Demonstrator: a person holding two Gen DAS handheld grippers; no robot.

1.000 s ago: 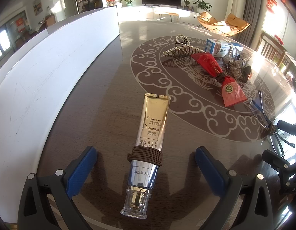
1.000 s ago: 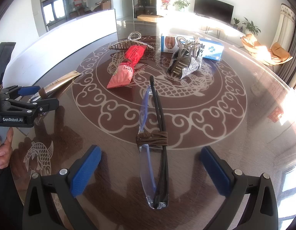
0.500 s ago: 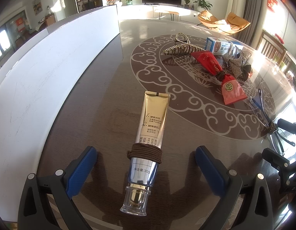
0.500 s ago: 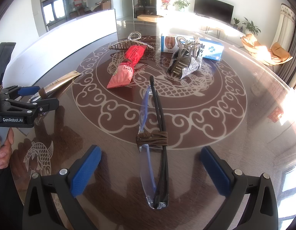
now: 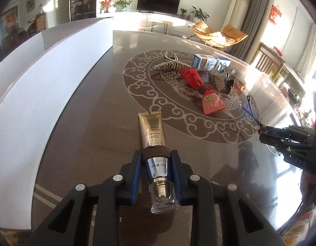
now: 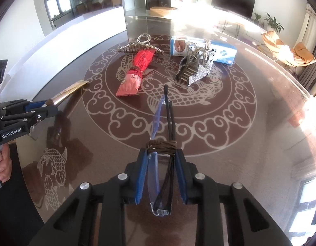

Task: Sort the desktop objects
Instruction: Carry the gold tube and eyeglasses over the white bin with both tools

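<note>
My left gripper point(image 5: 155, 153) is shut on a gold and silver cream tube point(image 5: 152, 133) with a brown hair tie wound round it; the tube lies along the fingers, cap towards the camera. My right gripper point(image 6: 161, 153) is shut on folded glasses point(image 6: 164, 127) with a brown hair tie round them. The left gripper with the tube point(image 6: 63, 95) shows at the left of the right wrist view. The right gripper point(image 5: 266, 135) shows at the right of the left wrist view.
On the patterned glass table point(image 6: 229, 106) lie a red snack packet point(image 6: 135, 73) bound with a hair tie, a rhinestone hair claw point(image 6: 137, 46), a grey glitter hair claw point(image 6: 193, 70) and a blue-white box point(image 6: 219, 50). A white panel point(image 5: 45, 78) runs along the left.
Both grippers have gone from wide open to shut: the left on the cream tube, the right on the glasses. Both have also moved forward over their objects.
</note>
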